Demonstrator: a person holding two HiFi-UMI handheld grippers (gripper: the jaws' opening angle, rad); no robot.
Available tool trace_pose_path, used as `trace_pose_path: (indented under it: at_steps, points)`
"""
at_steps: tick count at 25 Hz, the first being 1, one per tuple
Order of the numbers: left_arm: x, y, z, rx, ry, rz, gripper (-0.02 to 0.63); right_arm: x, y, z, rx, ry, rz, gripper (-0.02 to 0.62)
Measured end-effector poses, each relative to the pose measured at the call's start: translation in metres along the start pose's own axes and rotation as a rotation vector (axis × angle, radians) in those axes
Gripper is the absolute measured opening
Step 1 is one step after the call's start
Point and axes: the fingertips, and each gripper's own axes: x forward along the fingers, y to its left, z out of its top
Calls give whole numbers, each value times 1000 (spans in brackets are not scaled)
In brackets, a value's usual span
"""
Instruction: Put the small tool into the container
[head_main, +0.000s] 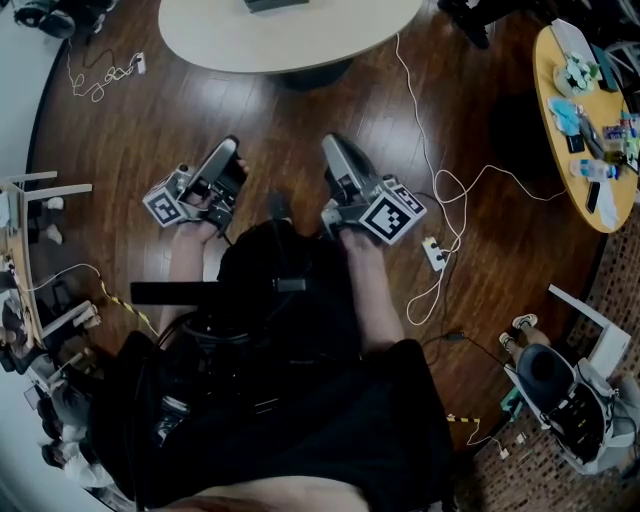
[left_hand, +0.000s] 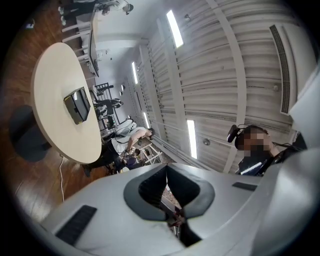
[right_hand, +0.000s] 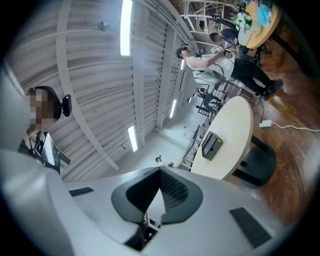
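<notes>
Dark clothing (head_main: 290, 330) over the person's lap fills the lower head view. Just above it, the left gripper (head_main: 229, 148) and right gripper (head_main: 336, 143) point forward side by side, each with its jaws pressed together and nothing between them. Beyond their tips lies wooden floor (head_main: 130, 130), then a round cream table (head_main: 290, 40) carrying a dark box (left_hand: 77, 105). A white cable (head_main: 418, 120) and a power strip (head_main: 434, 253) lie to the right of the right gripper. I cannot make out the small tool in any view.
</notes>
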Motion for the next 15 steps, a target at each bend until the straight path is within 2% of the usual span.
trace_pose_path:
  at_steps: [3,15]
  points:
    - [1,0,-3,-4,0,2,-8,-6,-2,2,-19,5,-25,-20]
    - [12,-5,-18,-7,18,0,-8,-17,-1,9,-30,7,-6,-20]
